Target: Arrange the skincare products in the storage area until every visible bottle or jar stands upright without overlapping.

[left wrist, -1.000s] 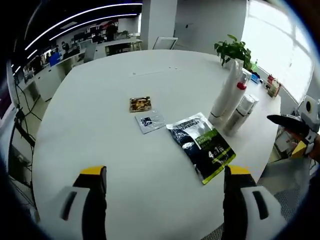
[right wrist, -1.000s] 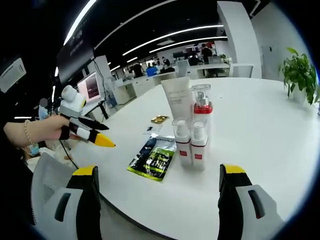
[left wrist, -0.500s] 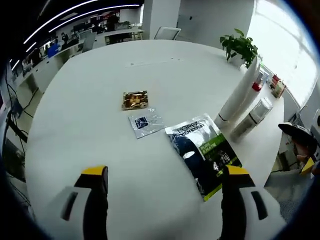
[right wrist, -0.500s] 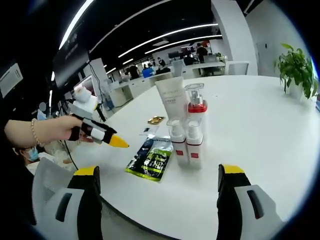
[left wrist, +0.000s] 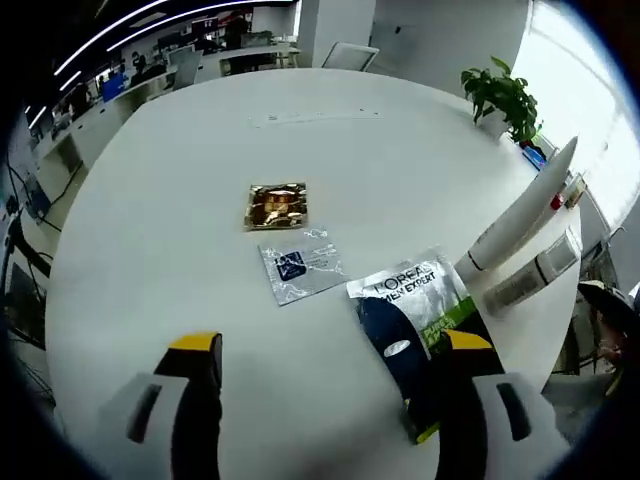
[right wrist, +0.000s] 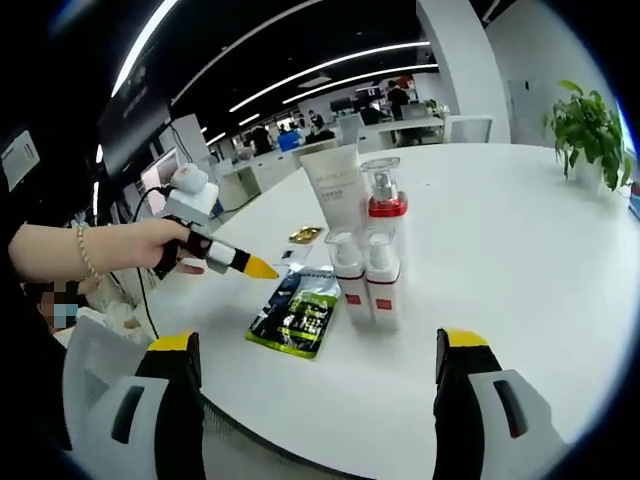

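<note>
Skincare bottles (right wrist: 365, 265) stand upright in a tight cluster on the white desk (right wrist: 500, 260), a dark-green sachet (right wrist: 295, 312) lying flat just left of them. Left hand-held gripper (left wrist: 320, 385) hovers released above the sachet; right hand-held gripper (right wrist: 315, 385) is released, empty.

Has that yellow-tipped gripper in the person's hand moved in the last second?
Yes. In the right gripper view, the left gripper has advanced over the table toward the green sachet and bottles.
</note>
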The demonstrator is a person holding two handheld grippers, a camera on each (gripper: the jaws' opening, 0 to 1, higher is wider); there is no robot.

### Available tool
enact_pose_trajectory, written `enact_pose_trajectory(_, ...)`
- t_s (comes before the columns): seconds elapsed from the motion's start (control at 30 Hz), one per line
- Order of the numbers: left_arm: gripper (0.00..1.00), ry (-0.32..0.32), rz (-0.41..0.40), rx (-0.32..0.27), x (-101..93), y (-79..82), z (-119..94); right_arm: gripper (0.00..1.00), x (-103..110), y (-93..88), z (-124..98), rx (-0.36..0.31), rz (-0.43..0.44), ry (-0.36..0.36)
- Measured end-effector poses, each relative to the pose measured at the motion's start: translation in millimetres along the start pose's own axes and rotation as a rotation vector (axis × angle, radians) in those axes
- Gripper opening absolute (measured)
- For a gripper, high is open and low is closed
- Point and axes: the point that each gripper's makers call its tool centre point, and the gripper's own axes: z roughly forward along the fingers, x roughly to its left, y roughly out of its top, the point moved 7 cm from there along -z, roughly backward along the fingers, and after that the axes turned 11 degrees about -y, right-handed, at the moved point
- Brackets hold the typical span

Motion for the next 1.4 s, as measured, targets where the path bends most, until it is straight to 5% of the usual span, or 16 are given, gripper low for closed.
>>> enact_pose_trajectory(0.63,0.73,0.111,-0.019,-0.012,10.0,31.7,42,0.97,-4,-0.4,1,-0.001,0.023,-0.017)
enact_pose_trajectory(1.3,0.56,0.157,0.017,-0.023,19.5,37.1,53,0.97,-7,-2.9,2,0.012,0.048,-0.032)
enact_pose_trajectory(1.4,0.42,0.142,0.051,-0.038,18.7,38.0,53,0.97,-7,-3.2,3,0.016,0.047,-0.032)
